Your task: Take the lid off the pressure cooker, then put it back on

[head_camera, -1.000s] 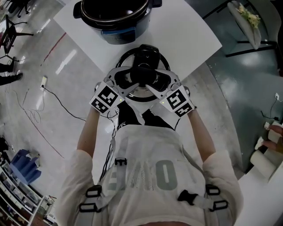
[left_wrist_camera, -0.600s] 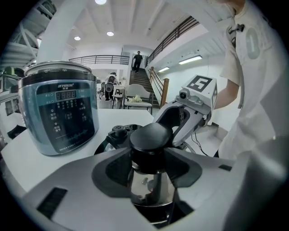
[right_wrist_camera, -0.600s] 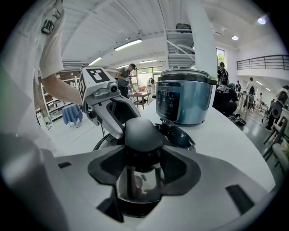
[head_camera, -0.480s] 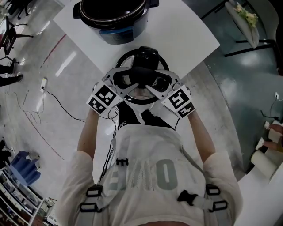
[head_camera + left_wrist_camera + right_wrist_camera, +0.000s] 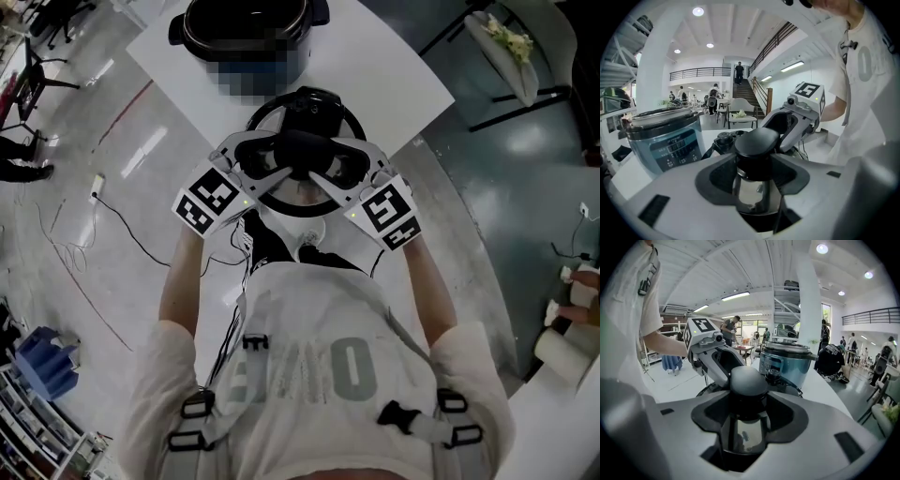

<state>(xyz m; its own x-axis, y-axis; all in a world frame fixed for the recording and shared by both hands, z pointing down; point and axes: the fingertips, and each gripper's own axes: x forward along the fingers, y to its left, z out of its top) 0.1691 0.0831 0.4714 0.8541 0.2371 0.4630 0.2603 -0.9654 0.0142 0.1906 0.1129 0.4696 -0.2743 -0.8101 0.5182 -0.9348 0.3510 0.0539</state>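
- One pressure cooker (image 5: 202, 28) stands open on a flat white table (image 5: 394, 66). It is round, with a dark rim and a glossy blue-grey metal wall.
- One control panel (image 5: 677, 145) on the cooker's front has a small display and rows of print, too small to read.
- One lid (image 5: 314, 103), round with a black rim and a black valve block, is just in front of the cooker on the person's side, apart from it.
- One knob (image 5: 302, 150) sits at the lid's centre. It has a smooth, matte-black domed cap on a mirror-bright metal stem.
- Two hand-held grippers of smooth pale grey plastic with dark recessed pads meet at the knob from opposite sides, farther from the cooker than the knob.
- The left gripper (image 5: 754, 176) is clamped on the knob. Its jaws have just been closing in, with the knob between them.
- The right gripper (image 5: 747, 420) is also clamped on the knob, a pad on each side of the stem.
- Each gripper carries a cube with bold black-and-white square patterns: the left marker cube (image 5: 208, 202) and the right marker cube (image 5: 389, 214).
- The person's pale shirt (image 5: 309, 319) has large grey block letters, too creased to read in full.
- A glossy pale floor (image 5: 122, 150) reflects light to the left of the cooker.
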